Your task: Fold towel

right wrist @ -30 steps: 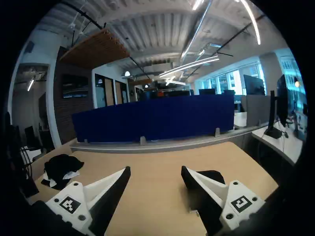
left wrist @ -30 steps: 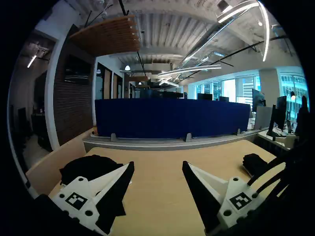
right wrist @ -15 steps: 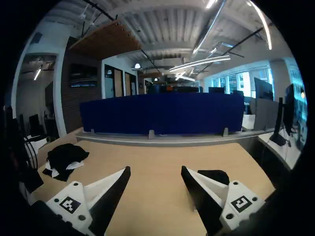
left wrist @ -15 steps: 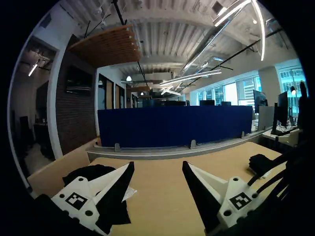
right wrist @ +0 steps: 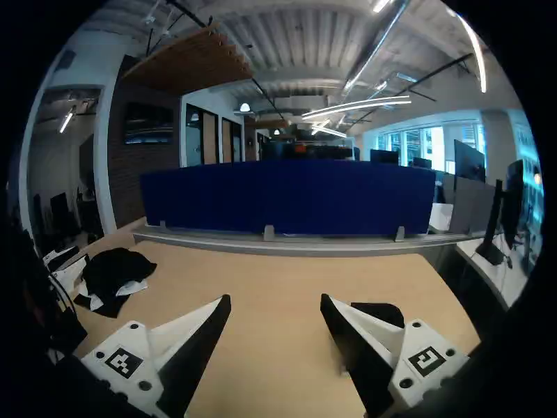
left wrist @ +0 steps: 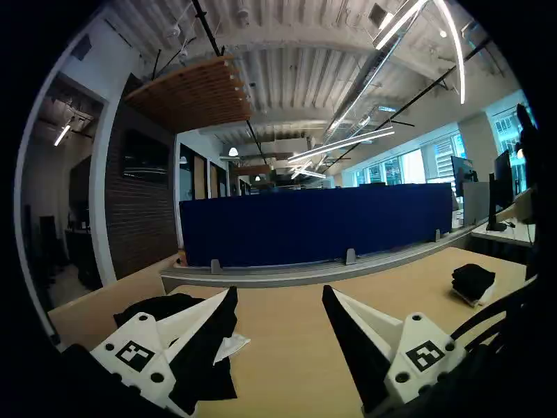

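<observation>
The right gripper (right wrist: 273, 303), white plastic with black inner pads, holds its two fingers wide apart above a light wooden table (right wrist: 278, 268), and nothing is between them. On the far left of the table lies a crumpled heap of black cloth (right wrist: 115, 272) with some white pieces in it, and a small folded black towel (right wrist: 379, 311) lies just behind the right finger, partly hidden by it. Along the far edge stands a long dark blue partition screen (right wrist: 285, 198), and dark computer monitors (right wrist: 512, 202) stand on another desk at the right.
</observation>
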`<action>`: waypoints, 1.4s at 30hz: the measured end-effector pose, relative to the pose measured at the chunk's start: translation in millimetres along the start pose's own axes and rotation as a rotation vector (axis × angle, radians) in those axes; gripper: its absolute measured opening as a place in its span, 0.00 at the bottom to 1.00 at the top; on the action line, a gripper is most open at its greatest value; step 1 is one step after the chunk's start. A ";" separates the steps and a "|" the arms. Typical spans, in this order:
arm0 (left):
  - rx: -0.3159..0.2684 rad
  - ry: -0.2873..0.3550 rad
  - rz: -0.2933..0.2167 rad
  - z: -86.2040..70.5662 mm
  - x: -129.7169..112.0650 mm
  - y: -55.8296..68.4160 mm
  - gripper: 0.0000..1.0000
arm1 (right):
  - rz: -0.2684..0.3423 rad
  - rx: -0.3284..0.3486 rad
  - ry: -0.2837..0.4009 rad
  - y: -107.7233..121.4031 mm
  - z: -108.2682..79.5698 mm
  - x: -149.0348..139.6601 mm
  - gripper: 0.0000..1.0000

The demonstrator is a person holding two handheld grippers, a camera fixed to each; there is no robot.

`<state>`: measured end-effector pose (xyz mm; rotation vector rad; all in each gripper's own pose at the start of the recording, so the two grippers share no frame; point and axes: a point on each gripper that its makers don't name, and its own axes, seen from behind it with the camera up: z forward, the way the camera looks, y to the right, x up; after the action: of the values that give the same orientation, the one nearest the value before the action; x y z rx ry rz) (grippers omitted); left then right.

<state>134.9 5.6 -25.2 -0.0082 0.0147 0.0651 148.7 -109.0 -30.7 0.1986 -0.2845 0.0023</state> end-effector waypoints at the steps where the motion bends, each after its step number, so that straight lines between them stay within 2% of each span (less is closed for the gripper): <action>1: -0.001 0.003 -0.002 0.3 -3.1 1.0 0.90 | -0.004 0.000 -0.002 -1.1 1.6 0.3 1.00; 9: 0.000 0.014 -0.025 5.3 -37.3 7.4 0.90 | -0.059 -0.006 0.005 -7.6 14.0 3.0 1.00; 18: 0.015 0.026 -0.018 14.3 -75.6 4.4 0.90 | -0.054 -0.011 0.008 -5.5 27.9 -13.2 1.00; 26: 0.023 0.020 -0.021 18.7 -106.7 5.1 0.90 | -0.075 -0.011 0.008 -7.5 39.2 -27.1 1.00; 36: 0.022 0.009 -0.028 20.7 -122.4 5.1 0.90 | -0.092 0.002 0.006 -13.2 46.6 -28.8 1.00; 42: 0.025 0.000 -0.035 21.3 -127.9 6.0 0.90 | -0.090 -0.003 0.009 -9.2 46.8 -25.9 1.00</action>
<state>7.2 3.4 -2.0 0.0162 0.0154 0.0296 111.1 -126.5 4.4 0.2085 -0.2663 -0.0861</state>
